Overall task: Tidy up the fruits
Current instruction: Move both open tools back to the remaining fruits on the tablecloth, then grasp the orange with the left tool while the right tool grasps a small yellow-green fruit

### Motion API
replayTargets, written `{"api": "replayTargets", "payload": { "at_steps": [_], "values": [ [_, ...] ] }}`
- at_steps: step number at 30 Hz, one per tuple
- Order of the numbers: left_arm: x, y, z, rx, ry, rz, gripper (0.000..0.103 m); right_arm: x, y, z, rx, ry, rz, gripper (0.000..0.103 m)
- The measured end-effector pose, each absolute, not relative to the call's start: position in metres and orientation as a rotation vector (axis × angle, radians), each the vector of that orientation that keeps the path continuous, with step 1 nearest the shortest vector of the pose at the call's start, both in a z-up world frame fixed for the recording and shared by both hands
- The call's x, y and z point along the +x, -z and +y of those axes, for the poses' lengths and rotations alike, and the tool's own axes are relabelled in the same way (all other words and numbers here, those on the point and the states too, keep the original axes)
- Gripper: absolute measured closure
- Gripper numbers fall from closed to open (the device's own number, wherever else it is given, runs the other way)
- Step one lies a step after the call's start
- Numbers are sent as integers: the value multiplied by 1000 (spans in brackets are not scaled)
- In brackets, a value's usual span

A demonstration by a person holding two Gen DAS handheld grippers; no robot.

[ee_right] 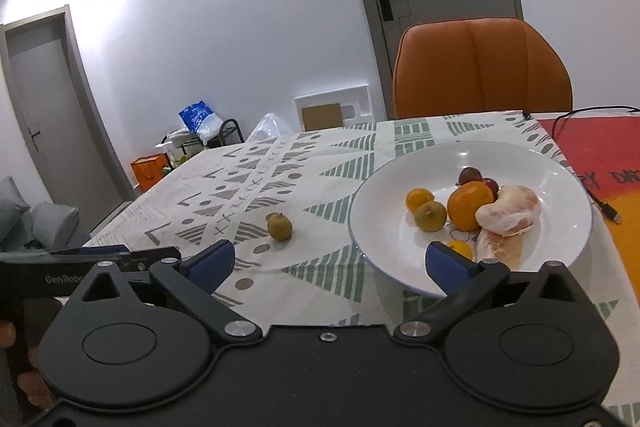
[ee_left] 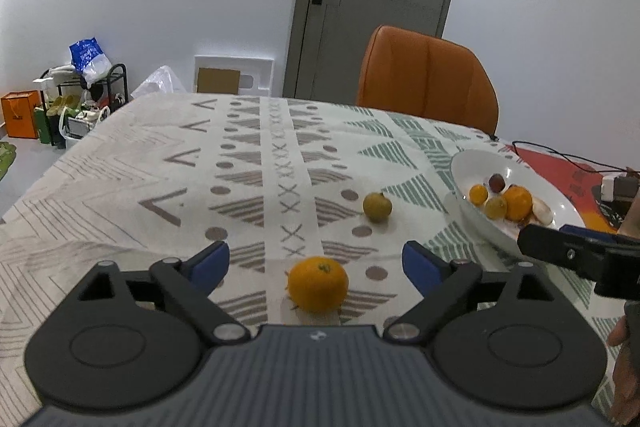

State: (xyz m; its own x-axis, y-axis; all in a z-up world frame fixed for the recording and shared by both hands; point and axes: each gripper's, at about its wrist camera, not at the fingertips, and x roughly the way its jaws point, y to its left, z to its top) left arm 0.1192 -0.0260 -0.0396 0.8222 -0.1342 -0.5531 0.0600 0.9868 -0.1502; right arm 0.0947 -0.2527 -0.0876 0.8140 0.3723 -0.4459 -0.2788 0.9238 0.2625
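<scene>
An orange (ee_left: 318, 284) lies on the patterned tablecloth between the open jaws of my left gripper (ee_left: 316, 261), which is empty. A small green-brown fruit (ee_left: 377, 207) lies farther on; it also shows in the right wrist view (ee_right: 279, 225). A white plate (ee_left: 476, 163) at the right holds several fruits; in the right wrist view the plate (ee_right: 560, 187) carries a big orange (ee_right: 469, 205), small oranges, a green-brown fruit, dark plums and peeled pomelo pieces (ee_right: 510, 213). My right gripper (ee_right: 330, 263) is open and empty, over the plate's near rim.
An orange chair (ee_left: 428, 79) stands behind the table's far edge. A black cable (ee_right: 600, 203) and a red-orange mat (ee_right: 600, 155) lie right of the plate. Clutter and a shoe rack (ee_left: 80, 99) stand on the floor at left. The right gripper's body (ee_left: 580, 259) reaches in beside the plate.
</scene>
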Motion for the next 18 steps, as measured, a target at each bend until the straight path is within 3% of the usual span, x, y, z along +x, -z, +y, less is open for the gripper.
{"api": "replayTargets", "payload": {
  "at_steps": [13,14,15,17,18],
  "values": [
    [131,58,-25,-158,134,639,14,105,94,-239,173,-371,544,0],
    [133,61,-26,-158,146,655,19,107,94,-238,171,-374,546,0],
    [135,64,-25,-165,158,672,36,108,95,-236,170,-378,547,0],
    [136,69,-24,-166,152,680,59,110,94,-233,170,-387,546,0],
    [137,69,-24,-161,152,683,66,111,94,-231,168,-391,544,0]
  ]
}}
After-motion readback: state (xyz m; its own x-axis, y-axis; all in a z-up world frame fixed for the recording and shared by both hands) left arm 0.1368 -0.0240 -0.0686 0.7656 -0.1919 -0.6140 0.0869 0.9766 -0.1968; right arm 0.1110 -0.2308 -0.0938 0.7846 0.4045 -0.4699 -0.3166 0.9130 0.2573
